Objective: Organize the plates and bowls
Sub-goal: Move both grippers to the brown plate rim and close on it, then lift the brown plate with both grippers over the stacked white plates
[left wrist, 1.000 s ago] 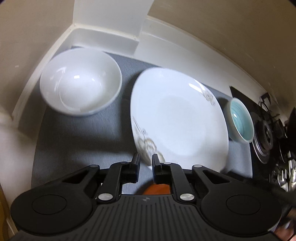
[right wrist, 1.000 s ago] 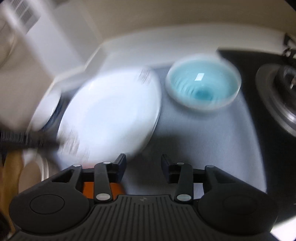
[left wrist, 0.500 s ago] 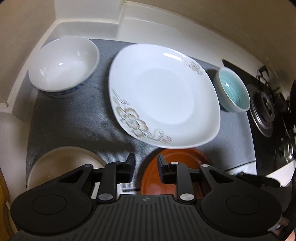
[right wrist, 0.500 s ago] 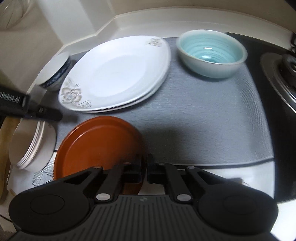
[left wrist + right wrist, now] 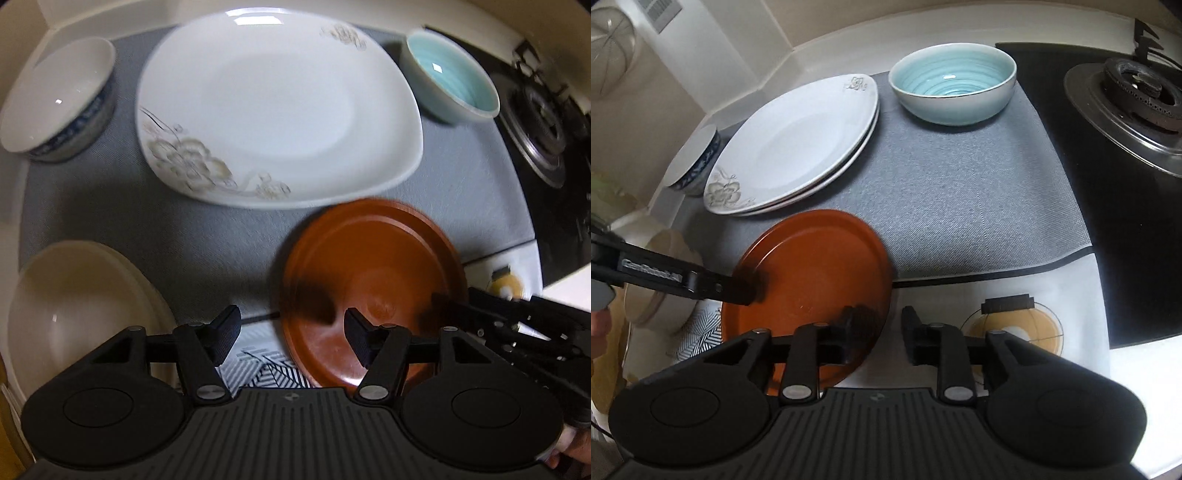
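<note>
- Your round rust-brown plate sits at the near edge of the grey mat, just beside the white square plates with flower print; its near rim is hidden behind your fingers in both views.
- Only the right wrist view shows two white plates stacked; their long axis runs diagonally away from you.
- Your left gripper is opening wide, straddling the brown plate's left rim, pads apart from it.
- Your right gripper is opening, still narrow, straddling the right rim; contact is hard to make out.
- The turquoise ribbed bowl stands behind; the blue-patterned white bowl is blurred; the cream plates are cut off.
</note>
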